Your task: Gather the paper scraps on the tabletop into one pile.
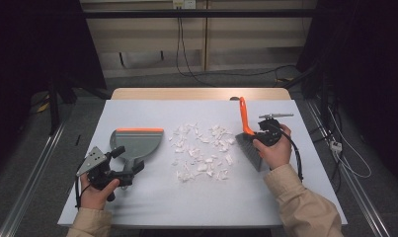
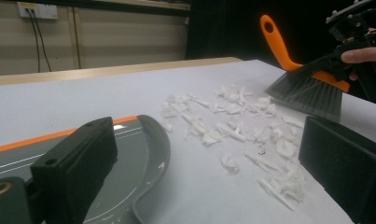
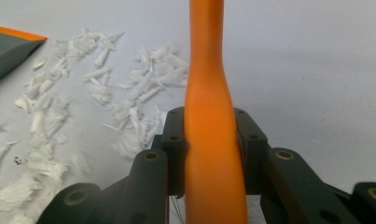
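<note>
Sweeping step: right gripper point(image 3: 209, 154) clamps the orange-handled grey brush point(image 1: 249, 143) right of the white paper scraps point(image 1: 202, 150); left gripper point(image 1: 125, 165), jaws wide, straddles the grey plastic dustpan point(image 1: 137, 140) left of them; next, sweep scraps panward.

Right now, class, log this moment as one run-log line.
right hand-held gripper: shut on brush | left hand-held gripper: open at dustpan | paper scraps: unswept on table
</note>
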A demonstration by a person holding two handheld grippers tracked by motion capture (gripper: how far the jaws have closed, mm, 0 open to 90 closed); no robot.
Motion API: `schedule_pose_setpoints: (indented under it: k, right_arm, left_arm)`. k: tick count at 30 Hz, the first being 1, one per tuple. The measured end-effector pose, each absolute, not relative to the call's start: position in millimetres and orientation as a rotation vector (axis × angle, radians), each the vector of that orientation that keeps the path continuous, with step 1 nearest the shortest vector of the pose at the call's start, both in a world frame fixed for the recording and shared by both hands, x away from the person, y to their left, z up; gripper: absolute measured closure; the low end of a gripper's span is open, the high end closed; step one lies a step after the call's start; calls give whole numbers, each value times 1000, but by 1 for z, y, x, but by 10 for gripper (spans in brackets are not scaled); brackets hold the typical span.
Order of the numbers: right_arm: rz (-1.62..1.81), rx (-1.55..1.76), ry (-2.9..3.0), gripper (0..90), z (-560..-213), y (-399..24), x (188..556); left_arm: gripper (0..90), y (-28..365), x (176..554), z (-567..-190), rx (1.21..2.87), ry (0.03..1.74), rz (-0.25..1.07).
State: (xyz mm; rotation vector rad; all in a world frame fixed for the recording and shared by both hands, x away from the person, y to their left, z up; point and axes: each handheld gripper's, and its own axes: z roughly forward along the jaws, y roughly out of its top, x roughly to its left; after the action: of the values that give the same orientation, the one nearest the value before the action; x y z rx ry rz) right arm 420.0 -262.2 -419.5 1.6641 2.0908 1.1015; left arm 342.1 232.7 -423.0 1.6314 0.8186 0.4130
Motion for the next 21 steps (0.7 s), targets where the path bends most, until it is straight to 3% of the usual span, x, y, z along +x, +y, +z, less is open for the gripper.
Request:
schedule_pose_setpoints:
  k: [9,15,21]
  right_arm:
    - [1047,1636,2102,699,-424,-262,421]
    - [987,1518,2155,598,-424,-256,414]
    - [974,1442,2168,587,-418,-257,398]
  left_arm:
    - [39,232,343,-426,1647,809,392]
    - [40,233,340,-426,1651,802,392]
    - [40,237,340,-426,1637,815,395]
